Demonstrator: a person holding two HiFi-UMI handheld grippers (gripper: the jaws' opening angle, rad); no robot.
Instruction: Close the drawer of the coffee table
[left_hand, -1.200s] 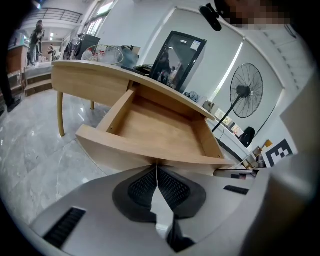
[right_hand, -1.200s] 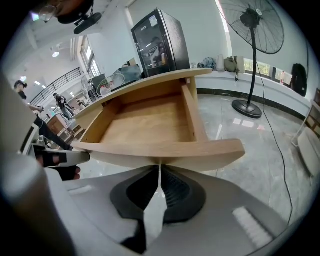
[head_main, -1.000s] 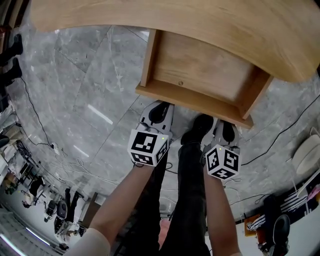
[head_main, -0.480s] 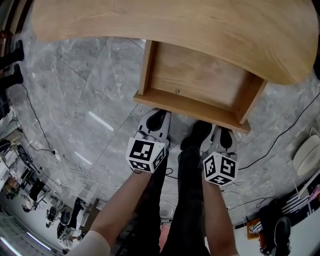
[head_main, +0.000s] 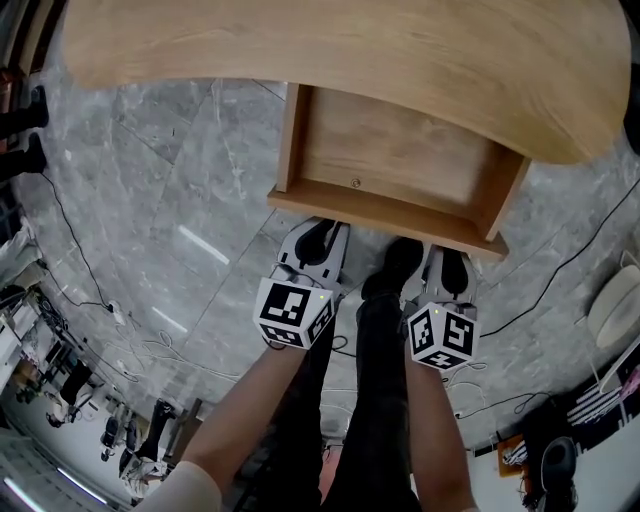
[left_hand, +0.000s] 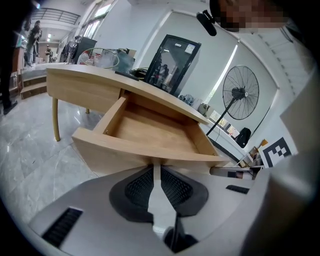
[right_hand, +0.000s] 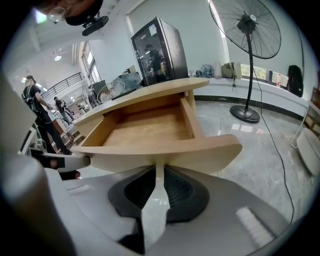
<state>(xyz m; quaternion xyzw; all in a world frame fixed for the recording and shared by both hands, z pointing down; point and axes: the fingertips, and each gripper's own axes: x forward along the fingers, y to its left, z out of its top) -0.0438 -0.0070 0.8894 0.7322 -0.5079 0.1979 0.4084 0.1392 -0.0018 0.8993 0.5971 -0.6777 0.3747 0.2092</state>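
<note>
The wooden coffee table (head_main: 350, 50) spans the top of the head view. Its drawer (head_main: 400, 150) stands pulled out toward me, empty inside. My left gripper (head_main: 318, 228) and right gripper (head_main: 450, 258) sit side by side just below the drawer front (head_main: 385, 215). In the left gripper view the left gripper (left_hand: 154, 162) is shut on nothing, its tips right at the drawer front (left_hand: 125, 152). The right gripper view shows the right gripper (right_hand: 159, 167) likewise shut and empty, its tips at the drawer front (right_hand: 165, 150).
My legs (head_main: 375, 340) and a black shoe (head_main: 395, 262) are between the grippers, under the drawer. Cables (head_main: 90, 270) trail over the grey marble floor. A standing fan (right_hand: 250, 30) and a black glass-door cabinet (right_hand: 160, 47) stand beyond the table.
Both grippers have stayed at the drawer front, shifting only slightly. The drawer shows a touch less length out from under the table top.
</note>
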